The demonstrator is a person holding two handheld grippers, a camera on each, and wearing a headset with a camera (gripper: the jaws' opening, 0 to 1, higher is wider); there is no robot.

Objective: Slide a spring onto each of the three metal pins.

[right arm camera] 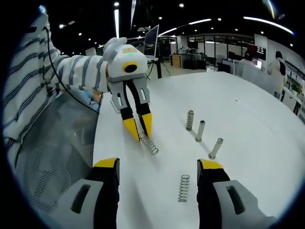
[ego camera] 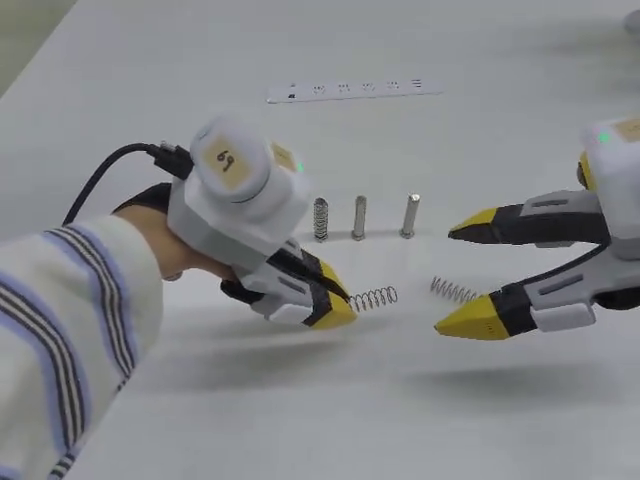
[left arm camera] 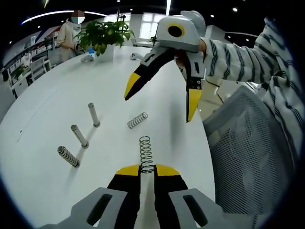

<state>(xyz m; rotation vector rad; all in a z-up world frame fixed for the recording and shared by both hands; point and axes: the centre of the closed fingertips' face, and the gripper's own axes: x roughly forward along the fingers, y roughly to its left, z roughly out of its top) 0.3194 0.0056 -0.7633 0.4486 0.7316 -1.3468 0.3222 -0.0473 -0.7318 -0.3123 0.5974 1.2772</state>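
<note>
Step two, likely: left gripper clamped on spring. Right gripper jaws apart, loose spring between. Next: clamped one needs aligning over bare pin ahead-left.

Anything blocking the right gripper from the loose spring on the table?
Nothing visible. The loose spring lies on bare table at the tips of the open right gripper. The left gripper, shut on a second spring, is off to one side.

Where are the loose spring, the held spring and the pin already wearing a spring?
loose spring (ego camera: 452, 291): head view, on its middle coils.
held spring (left arm camera: 146, 151): left gripper view, on its free middle coils.
pin with spring (ego camera: 321, 219): head view, halfway up its coils.
</note>
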